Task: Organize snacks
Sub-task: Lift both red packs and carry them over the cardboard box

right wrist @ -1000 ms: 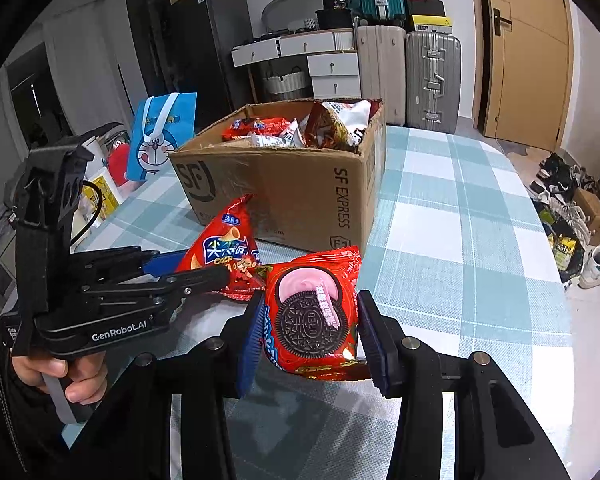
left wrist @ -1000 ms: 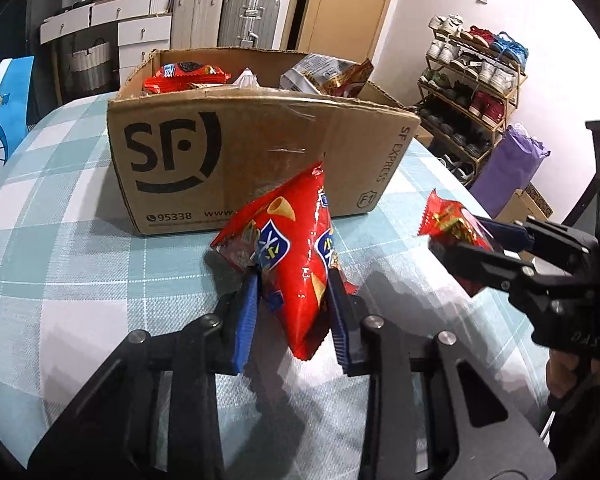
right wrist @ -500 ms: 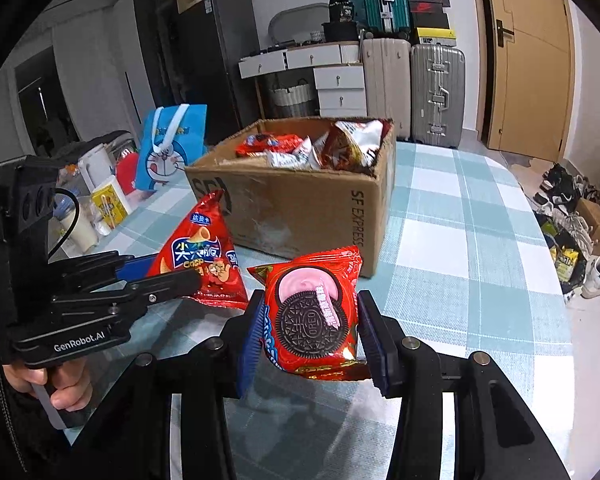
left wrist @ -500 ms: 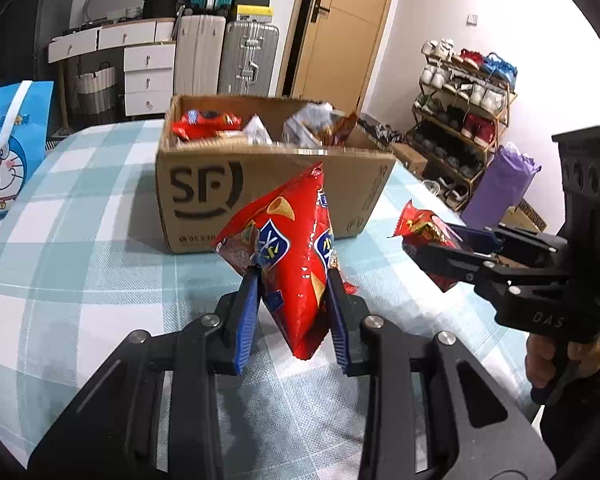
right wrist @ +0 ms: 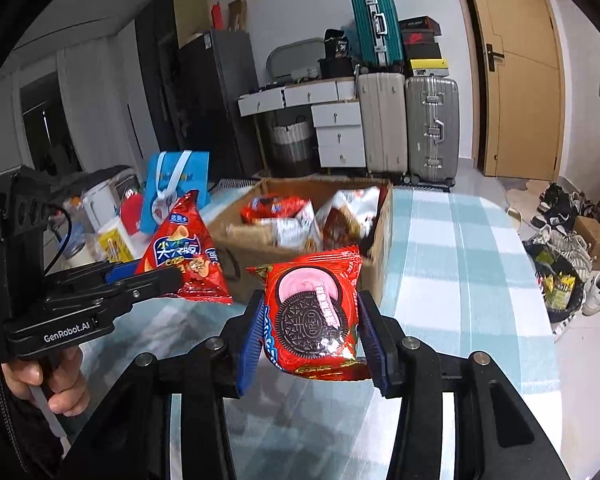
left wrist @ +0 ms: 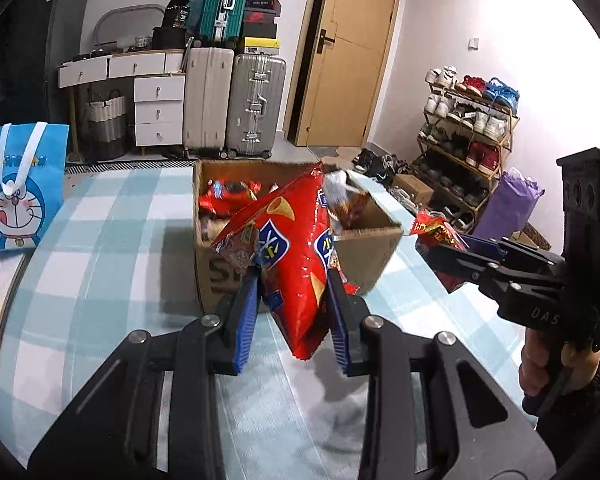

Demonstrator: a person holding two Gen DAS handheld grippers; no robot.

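left tool [left wrist: 292, 312] clamps chips bag [left wrist: 296, 264], lifted for drop | right tool [right wrist: 312, 340] clamps Oreo pack [right wrist: 314, 316], likewise raised | cardboard box [right wrist: 376, 248] just ahead of both, already holding snacks

Left gripper [left wrist: 292, 312] has its jaws clamped on a red chip bag [left wrist: 296, 256], cardboard box [left wrist: 364, 256] of snacks right behind, right gripper [left wrist: 440, 252] off beside.

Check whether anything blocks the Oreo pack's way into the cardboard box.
Nothing visible does. The right gripper holds the Oreo pack in the air short of the cardboard box; the box top is open, with snacks already inside.
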